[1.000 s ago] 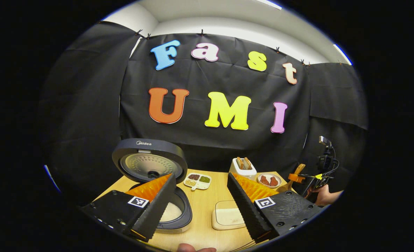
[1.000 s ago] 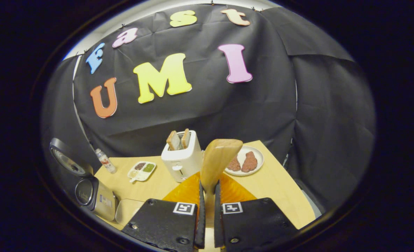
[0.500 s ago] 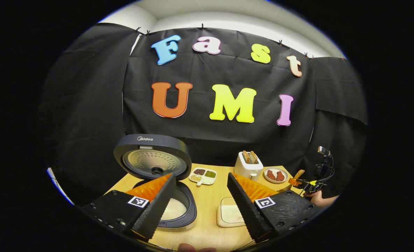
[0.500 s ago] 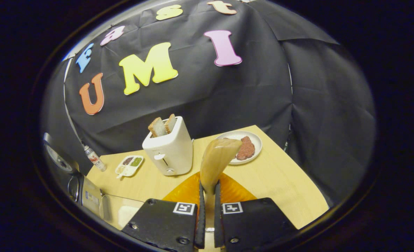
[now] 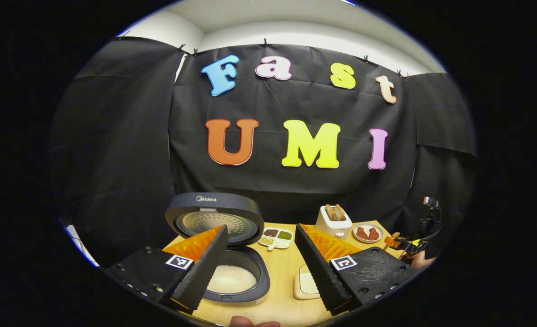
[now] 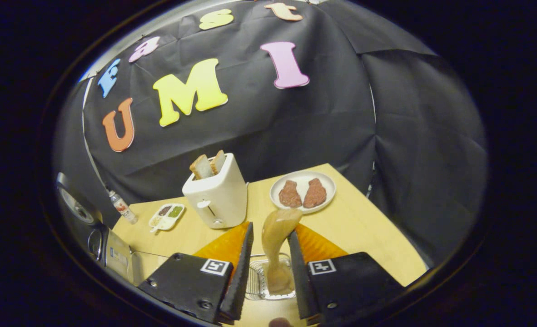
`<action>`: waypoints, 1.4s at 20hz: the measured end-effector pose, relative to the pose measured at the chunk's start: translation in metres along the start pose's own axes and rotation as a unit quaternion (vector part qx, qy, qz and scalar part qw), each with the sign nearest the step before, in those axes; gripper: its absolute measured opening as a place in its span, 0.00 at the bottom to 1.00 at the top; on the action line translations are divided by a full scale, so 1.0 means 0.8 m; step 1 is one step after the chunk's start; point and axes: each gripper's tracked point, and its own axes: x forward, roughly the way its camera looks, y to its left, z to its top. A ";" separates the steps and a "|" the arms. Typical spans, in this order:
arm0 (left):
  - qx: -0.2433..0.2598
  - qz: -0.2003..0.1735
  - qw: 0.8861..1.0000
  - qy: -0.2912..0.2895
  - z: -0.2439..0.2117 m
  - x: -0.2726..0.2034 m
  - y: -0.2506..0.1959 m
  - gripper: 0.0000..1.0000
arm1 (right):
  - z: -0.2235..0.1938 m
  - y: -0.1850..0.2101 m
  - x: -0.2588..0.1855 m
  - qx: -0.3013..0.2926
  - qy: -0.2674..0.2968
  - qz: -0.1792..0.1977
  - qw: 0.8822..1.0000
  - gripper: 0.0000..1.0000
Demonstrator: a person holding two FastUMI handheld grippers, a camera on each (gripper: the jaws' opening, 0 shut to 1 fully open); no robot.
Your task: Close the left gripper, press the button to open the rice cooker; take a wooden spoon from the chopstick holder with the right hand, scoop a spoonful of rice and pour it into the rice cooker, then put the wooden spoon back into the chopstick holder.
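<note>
In the right gripper view the wooden spoon [image 6: 280, 227] stands upright, bowl up, in the wire chopstick holder [image 6: 256, 281]. My right gripper [image 6: 270, 229] is open, with a finger on each side of the spoon and a gap to both. In the left gripper view the rice cooker [image 5: 239, 284] is open, its lid [image 5: 214, 220] raised and white rice in the pot. My left gripper [image 5: 261, 227] hangs open above the table with nothing in it. The cream rice container [image 5: 305, 286] lies to the right of the cooker. The right gripper [image 5: 409, 245] is at the far right.
A white toaster [image 6: 216, 195] with two bread slices stands behind the holder. A plate [image 6: 323, 179] with two pieces of meat lies to its right. A divided seasoning tray [image 6: 166, 215] and a small bottle [image 6: 121, 206] sit at the back left. The table's right edge [image 6: 386, 222] is close.
My right gripper has lowered the spoon into the wire holder and opened, letting it go. The left gripper has drawn back and drifted left, so the cooker sits nearer the view's centre.
</note>
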 end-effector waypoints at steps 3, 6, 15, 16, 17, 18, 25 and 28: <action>-0.001 0.016 1.000 -0.026 0.025 0.012 0.035 0.95 | 0.047 0.009 -0.041 -0.015 -0.045 0.000 0.999 0.82; 0.000 0.042 0.998 -0.044 0.045 0.032 0.075 0.94 | 0.082 0.012 -0.091 -0.033 -0.083 -0.004 0.996 0.99; -0.006 0.054 0.998 -0.030 0.051 0.133 0.117 0.94 | 0.067 -0.051 -0.267 -0.033 -0.120 -0.085 0.989 1.00; -0.003 0.052 0.998 -0.019 0.044 0.145 0.117 0.94 | 0.060 -0.066 -0.286 -0.035 -0.120 -0.102 0.987 1.00; 0.000 0.053 0.999 -0.006 0.037 0.155 0.120 0.94 | 0.051 -0.080 -0.306 -0.033 -0.119 -0.120 0.985 1.00; 0.002 0.056 0.998 0.008 0.033 0.160 0.127 0.95 | 0.043 -0.089 -0.321 -0.032 -0.117 -0.133 0.984 1.00; -0.019 0.058 0.995 0.078 0.000 0.156 0.137 0.97 | 0.039 -0.104 -0.367 -0.015 -0.128 -0.166 0.978 0.99; -0.021 0.050 0.992 0.116 -0.019 0.134 0.129 1.00 | 0.059 -0.071 -0.354 -0.021 -0.133 -0.135 0.982 1.00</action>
